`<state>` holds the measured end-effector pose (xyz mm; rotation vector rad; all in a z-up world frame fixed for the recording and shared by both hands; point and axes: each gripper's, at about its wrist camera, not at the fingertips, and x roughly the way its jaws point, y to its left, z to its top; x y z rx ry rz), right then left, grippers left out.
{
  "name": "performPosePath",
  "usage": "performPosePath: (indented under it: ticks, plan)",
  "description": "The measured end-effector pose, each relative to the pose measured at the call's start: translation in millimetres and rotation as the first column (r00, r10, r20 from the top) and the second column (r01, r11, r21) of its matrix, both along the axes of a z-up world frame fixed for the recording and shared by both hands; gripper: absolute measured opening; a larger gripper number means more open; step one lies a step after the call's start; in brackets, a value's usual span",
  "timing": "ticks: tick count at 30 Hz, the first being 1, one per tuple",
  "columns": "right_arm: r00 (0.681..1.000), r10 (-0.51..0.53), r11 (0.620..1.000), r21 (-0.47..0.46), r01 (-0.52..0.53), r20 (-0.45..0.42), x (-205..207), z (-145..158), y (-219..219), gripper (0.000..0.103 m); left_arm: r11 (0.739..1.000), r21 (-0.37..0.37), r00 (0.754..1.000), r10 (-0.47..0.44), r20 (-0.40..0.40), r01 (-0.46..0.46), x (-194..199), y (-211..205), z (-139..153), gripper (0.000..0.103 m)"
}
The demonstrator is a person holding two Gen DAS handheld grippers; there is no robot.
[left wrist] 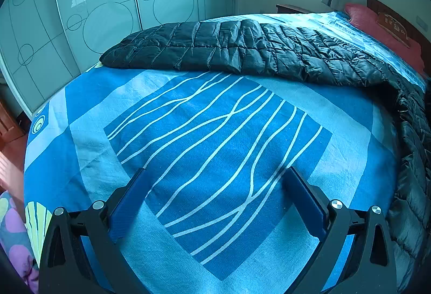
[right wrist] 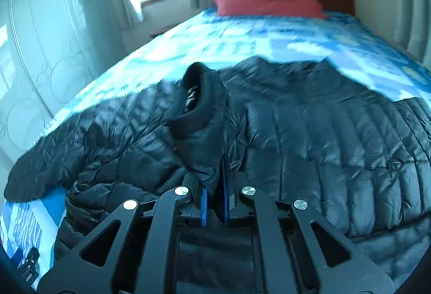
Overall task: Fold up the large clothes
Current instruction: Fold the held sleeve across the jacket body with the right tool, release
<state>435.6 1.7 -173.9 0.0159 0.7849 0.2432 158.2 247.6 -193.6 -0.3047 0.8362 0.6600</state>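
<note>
Right wrist view: right gripper (right wrist: 215, 186) pinching a sleeve (right wrist: 200, 116) of the black puffer jacket (right wrist: 309, 132), cuff up at 12 o'clock from the pads. Jacket lies spread across the bed (right wrist: 242, 35). Left gripper (left wrist: 215, 199) spread wide over bare sheet, jacket at its 12 to 3 o'clock. Judged light, soft, slick shell, springy fill; grip seams or cuffs, not puffed panels.
</note>
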Motion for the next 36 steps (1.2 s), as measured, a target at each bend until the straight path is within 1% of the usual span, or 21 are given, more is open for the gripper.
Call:
performPosePath:
  ticks: [2,4,5,6,8,9,11,13,14,15,16,18,20,22,24,25,28,30,33,34,36]
  plan:
    - [0.999,0.032,0.999,-0.008,-0.032,-0.033,3,-8,15,0.024,1.0,0.002,1.0,0.0,-0.001,0.0,0,0,0,0.099]
    - [0.996,0.083,0.996,0.021,-0.082,-0.037,-1,-4,15,0.051,1.0,0.003,1.0,0.0,-0.002,0.0,1,0,0,0.099]
    - [0.994,0.108,0.993,0.049,-0.106,-0.03,-7,2,13,0.056,1.0,0.003,1.0,0.0,-0.002,0.0,1,0,0,0.099]
    - [0.992,0.121,0.99,0.068,-0.12,-0.017,-15,10,7,0.057,1.0,0.002,1.0,0.0,-0.002,0.0,1,-1,0,0.099]
    - [0.991,0.133,0.988,0.086,-0.132,-0.01,-26,22,-6,0.057,1.0,0.005,1.0,0.0,-0.003,0.0,1,-1,0,0.099]
    - [0.992,0.129,0.987,0.1,-0.129,0.004,-35,33,-25,0.057,1.0,0.005,1.0,0.0,-0.003,0.0,1,-1,0,0.099]
    - [0.994,0.107,0.99,0.088,-0.109,0.031,-47,47,-58,0.057,1.0,0.004,1.0,0.0,-0.003,0.0,1,-1,0,0.099]
    - [0.997,0.017,0.998,0.055,-0.021,0.07,-55,62,-117,0.054,1.0,0.007,1.0,0.0,-0.005,0.0,1,-1,0,0.099]
    - [0.996,-0.039,0.999,0.038,0.036,0.082,-56,66,-147,0.051,1.0,0.008,1.0,0.0,-0.006,0.0,2,-1,0,0.099]
    - [0.994,-0.076,0.997,0.024,0.074,0.082,-55,66,-166,0.041,1.0,0.009,1.0,0.0,-0.007,0.0,2,-2,0,0.099]
    - [0.986,-0.149,0.989,0.008,0.149,0.075,-53,67,-202,0.036,1.0,0.011,1.0,0.001,-0.008,-0.001,2,-2,0,0.099]
    - [0.961,-0.272,0.962,0.027,0.271,0.05,-49,62,-262,0.023,1.0,0.013,1.0,0.001,-0.01,-0.001,2,-2,0,0.099]
    - [0.932,-0.364,0.931,0.033,0.363,-0.002,-43,45,-313,0.018,1.0,0.016,1.0,0.002,-0.011,-0.002,2,-2,-1,0.099]
    - [0.931,-0.361,0.932,0.012,0.362,-0.053,-34,21,-330,0.01,1.0,0.022,1.0,0.002,-0.016,-0.002,3,-3,-1,0.099]
    - [0.942,-0.314,0.948,0.021,0.319,-0.122,-25,-8,-331,0.01,1.0,0.023,1.0,0.003,-0.018,-0.003,4,-4,-1,0.099]
    - [0.945,-0.305,0.951,0.014,0.309,-0.117,-24,-11,-329,0.01,1.0,0.022,1.0,0.003,-0.019,-0.003,4,-3,-1,0.099]
    - [0.951,-0.288,0.957,0.009,0.291,-0.112,-21,6,-328,0.011,1.0,0.022,1.0,0.003,-0.02,-0.003,4,-3,-1,0.099]
    - [0.948,-0.313,0.949,0.023,0.314,-0.063,-14,24,-335,0.011,1.0,0.022,1.0,0.003,-0.018,-0.003,4,-4,-1,0.099]
    - [0.934,-0.357,0.933,0.041,0.357,-0.016,5,38,-348,0.018,1.0,0.023,1.0,0.004,-0.021,-0.003,5,-3,-1,0.099]
    - [0.932,-0.361,0.931,0.045,0.362,-0.02,13,35,-353,0.018,1.0,0.024,1.0,0.004,-0.021,-0.003,4,-4,-1,0.099]
    - [0.926,-0.364,0.928,0.041,0.369,-0.095,30,13,-360,0.019,1.0,0.024,1.0,0.004,-0.022,-0.004,4,-4,-1,0.099]
